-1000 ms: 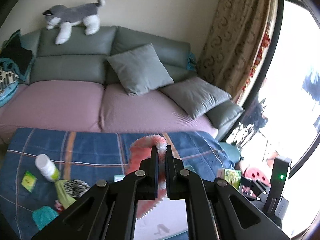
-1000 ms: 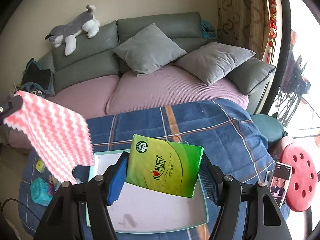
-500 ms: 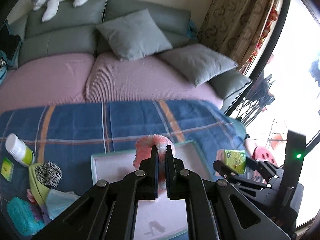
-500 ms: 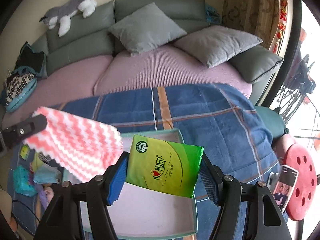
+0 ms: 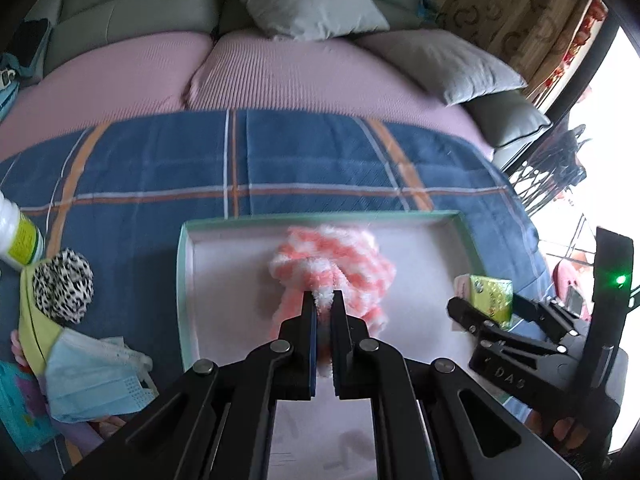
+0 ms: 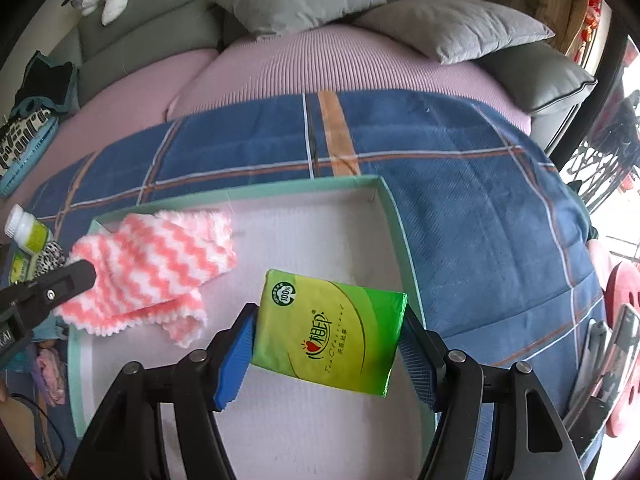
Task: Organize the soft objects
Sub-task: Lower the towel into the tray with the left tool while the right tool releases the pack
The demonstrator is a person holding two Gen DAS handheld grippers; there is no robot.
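Note:
My left gripper point(image 5: 323, 300) is shut on a pink-and-white zigzag cloth point(image 5: 332, 268), which bunches onto the floor of a shallow green-rimmed tray point(image 5: 182, 264). In the right wrist view the same cloth point(image 6: 156, 264) spreads over the tray's left half, pinched by the left gripper point(image 6: 82, 270). My right gripper point(image 6: 328, 330) is shut on a green tissue pack point(image 6: 330, 330), held just above the tray's point(image 6: 400, 240) white floor near its right side. The left wrist view shows that pack point(image 5: 490, 296) at the tray's right edge.
The tray lies on a blue plaid blanket point(image 6: 460, 184) in front of a pink-and-grey sofa point(image 6: 320, 64) with grey cushions. Left of the tray are a white bottle point(image 5: 18, 236), a leopard-print item point(image 5: 62, 284), a blue face mask point(image 5: 92, 380). A pink stool point(image 6: 624, 344) stands right.
Both grippers have come down toward the tray. The cloth, hanging free earlier, now rests crumpled on the tray floor. The tissue pack has sunk close to the tray.

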